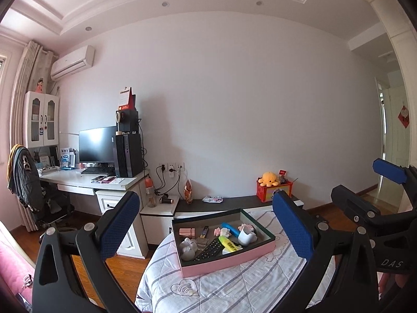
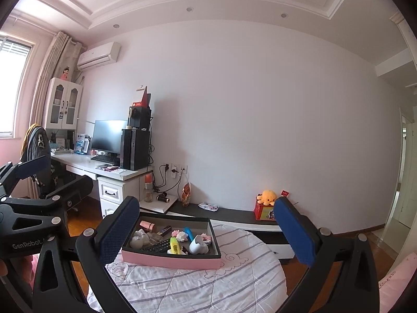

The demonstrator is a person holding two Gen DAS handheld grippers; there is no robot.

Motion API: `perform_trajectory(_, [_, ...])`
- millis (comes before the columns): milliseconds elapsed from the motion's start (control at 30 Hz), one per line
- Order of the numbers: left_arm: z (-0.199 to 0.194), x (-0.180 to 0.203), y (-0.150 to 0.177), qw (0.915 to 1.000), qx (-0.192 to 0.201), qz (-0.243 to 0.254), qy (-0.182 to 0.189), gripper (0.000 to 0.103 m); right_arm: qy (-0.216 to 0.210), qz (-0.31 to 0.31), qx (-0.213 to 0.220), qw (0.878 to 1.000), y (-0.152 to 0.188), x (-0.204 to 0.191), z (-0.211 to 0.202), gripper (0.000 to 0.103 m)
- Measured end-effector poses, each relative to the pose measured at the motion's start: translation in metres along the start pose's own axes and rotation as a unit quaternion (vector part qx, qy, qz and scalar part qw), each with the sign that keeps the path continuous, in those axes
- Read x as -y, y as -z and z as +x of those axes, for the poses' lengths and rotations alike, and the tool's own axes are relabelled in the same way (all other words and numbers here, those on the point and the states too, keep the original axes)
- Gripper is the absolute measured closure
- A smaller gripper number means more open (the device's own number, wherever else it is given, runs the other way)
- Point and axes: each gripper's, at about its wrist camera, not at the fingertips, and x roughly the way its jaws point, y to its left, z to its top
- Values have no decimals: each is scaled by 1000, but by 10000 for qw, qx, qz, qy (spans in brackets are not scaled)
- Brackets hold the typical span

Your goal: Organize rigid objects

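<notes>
In the lower middle of both wrist views I saw the pink box (image 1: 229,262) (image 2: 172,259) resting on the striped quilt (image 1: 234,287) (image 2: 195,287), holding a yellow highlighter (image 1: 229,245) (image 2: 176,245), a black remote (image 1: 209,250) (image 2: 159,246), a white cup (image 1: 246,236) (image 2: 199,244) and smaller pieces. My left gripper (image 1: 206,224) and right gripper (image 2: 207,230) hovered short of it, fingers spread wide apart, gripping nothing.
</notes>
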Motion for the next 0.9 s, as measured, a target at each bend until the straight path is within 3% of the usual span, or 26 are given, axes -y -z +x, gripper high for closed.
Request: perform_trajectory(900, [7,0,6,9999,27,71,-120,0,-43,35,-87,9999,6,-2,10,0])
